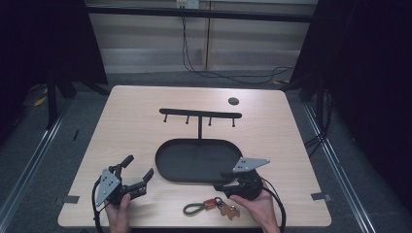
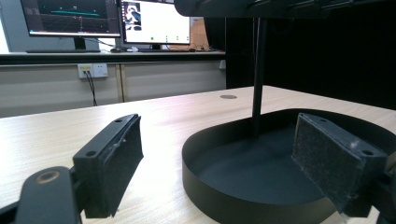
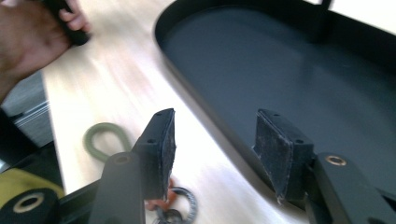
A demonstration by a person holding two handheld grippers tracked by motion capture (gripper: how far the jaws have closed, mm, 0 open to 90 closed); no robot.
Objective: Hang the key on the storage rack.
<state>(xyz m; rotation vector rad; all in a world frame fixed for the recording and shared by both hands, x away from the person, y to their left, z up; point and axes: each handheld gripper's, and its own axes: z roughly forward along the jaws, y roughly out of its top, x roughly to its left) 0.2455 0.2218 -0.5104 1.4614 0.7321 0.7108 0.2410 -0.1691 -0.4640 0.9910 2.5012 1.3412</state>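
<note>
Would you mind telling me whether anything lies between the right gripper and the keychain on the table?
Nothing visible does. The keychain lies on bare table just in front of the tray, and the right gripper hangs close above it, jaws partly open with nothing between them.

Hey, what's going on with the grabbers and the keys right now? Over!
Left gripper open, empty. Right gripper open, jaws above the keychain, not gripping it. Keychain flat on table, near the black tray. Nothing between.
</note>
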